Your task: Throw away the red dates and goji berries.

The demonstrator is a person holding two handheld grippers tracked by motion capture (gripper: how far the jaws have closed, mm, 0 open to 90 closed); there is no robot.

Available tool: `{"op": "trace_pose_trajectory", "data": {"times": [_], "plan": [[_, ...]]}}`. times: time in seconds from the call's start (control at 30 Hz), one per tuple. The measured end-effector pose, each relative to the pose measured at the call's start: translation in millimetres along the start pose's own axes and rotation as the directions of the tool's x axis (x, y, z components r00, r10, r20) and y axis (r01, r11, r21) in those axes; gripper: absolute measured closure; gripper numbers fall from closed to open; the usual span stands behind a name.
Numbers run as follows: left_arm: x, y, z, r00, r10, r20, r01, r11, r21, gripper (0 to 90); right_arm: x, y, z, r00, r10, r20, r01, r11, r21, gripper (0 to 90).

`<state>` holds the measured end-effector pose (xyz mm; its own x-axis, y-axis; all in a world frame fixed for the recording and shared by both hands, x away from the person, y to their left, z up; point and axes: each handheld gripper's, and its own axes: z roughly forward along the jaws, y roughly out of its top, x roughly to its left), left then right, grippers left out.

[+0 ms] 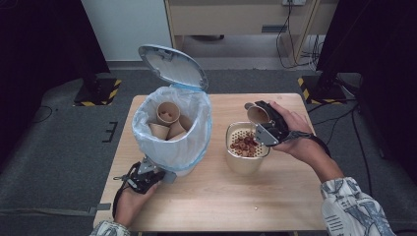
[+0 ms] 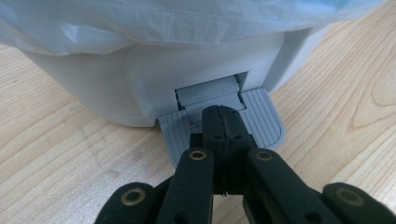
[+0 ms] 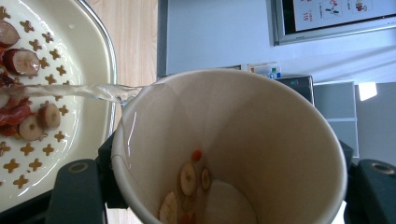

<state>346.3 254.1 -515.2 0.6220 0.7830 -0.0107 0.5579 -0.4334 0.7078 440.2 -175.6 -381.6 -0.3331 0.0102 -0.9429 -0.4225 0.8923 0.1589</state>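
Note:
A white pedal bin (image 1: pixel 187 147) lined with a pale bag stands left of centre with its lid (image 1: pixel 172 66) raised. Several used paper cups (image 1: pixel 168 114) lie inside it. My left gripper (image 1: pixel 156 173) is shut with nothing between its jaws, and its tips (image 2: pixel 223 112) rest on the grey ribbed pedal (image 2: pixel 266 123). My right gripper (image 1: pixel 263 120) is shut on a paper cup (image 3: pixel 243 135), tilted over a cream container (image 1: pixel 245 166) with a perforated strainer (image 3: pixel 70 98). A thin stream of liquid (image 3: pixel 98 91) runs from the cup's rim onto the strainer, where red and brown fruit pieces (image 1: pixel 244 144) lie. A few slices (image 3: pixel 189 179) stay in the cup.
The wooden table (image 1: pixel 221 196) has bare room in front of and between the bin and the container. Black stands with yellow-striped bases (image 1: pixel 101 91) sit on the grey floor beyond the far corners. A cabinet and cables stand at the back.

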Motion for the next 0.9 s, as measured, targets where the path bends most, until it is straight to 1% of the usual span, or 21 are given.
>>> {"op": "trace_pose_trajectory", "data": {"times": [0.1,0.17,0.23,0.27,0.3,0.37,0.5,0.53,0.67,0.77,0.9], "plan": [[0.0,0.0,0.0,1.0,0.0,0.0,0.0,1.0,0.0,90.0,0.4,0.7,-0.1,1.0,0.0,0.0,0.0,1.0,0.0,28.3],[0.0,0.0,0.0,1.0,0.0,0.0,0.0,1.0,0.0,90.0,0.1,2.1,-0.4,0.9999,-0.013,0.003,0.013,1.0,0.0,28.3],[0.0,0.0,0.0,1.0,0.0,0.0,0.0,1.0,0.0,90.0,-0.4,4.6,-1.4,0.9993,-0.038,0.003,0.038,0.999,0.001,28.3],[0.0,0.0,0.0,1.0,-0.001,0.0,0.001,1.0,0.0,90.0,-0.2,6.1,-1.8,0.9982,-0.059,0.004,0.059,0.998,0.004,28.3],[0.0,0.0,0.0,1.0,-0.001,0.0,0.001,1.0,0.0,90.0,0.2,7.9,-2.3,0.9959,-0.091,0.005,0.091,0.996,0.01,28.2],[0.0,0.0,0.1,1.0,0.0,0.0,0.0,1.0,-0.001,90.0,1.0,11.9,-3.5,0.9932,-0.116,0.002,0.116,0.993,0.007,28.2],[-0.1,0.0,0.0,1.0,0.002,-0.001,-0.002,1.0,0.0,90.0,1.6,12.9,-3.3,0.9913,-0.132,0.001,0.132,0.991,0.011,28.2],[-0.1,0.0,0.0,1.0,0.001,0.0,-0.001,1.0,0.0,90.0,1.9,12.1,-3.0,0.9911,-0.133,-0.002,0.133,0.991,0.018,28.2],[0.1,0.0,0.0,1.0,0.0,0.0,0.0,1.0,0.0,90.0,1.8,10.3,-1.6,0.9913,-0.132,-0.002,0.132,0.991,0.019,28.2],[0.0,0.0,0.1,1.0,0.0,0.0,0.0,1.0,-0.001,90.0,2.1,12.1,-1.8,0.9884,-0.152,-0.003,0.152,0.988,0.02,28.2],[0.0,0.0,0.1,1.0,0.0,0.0,0.0,1.0,-0.001,90.0,2.5,13.1,-1.6,0.988,-0.154,-0.004,0.154,0.988,0.023,28.1]]}}
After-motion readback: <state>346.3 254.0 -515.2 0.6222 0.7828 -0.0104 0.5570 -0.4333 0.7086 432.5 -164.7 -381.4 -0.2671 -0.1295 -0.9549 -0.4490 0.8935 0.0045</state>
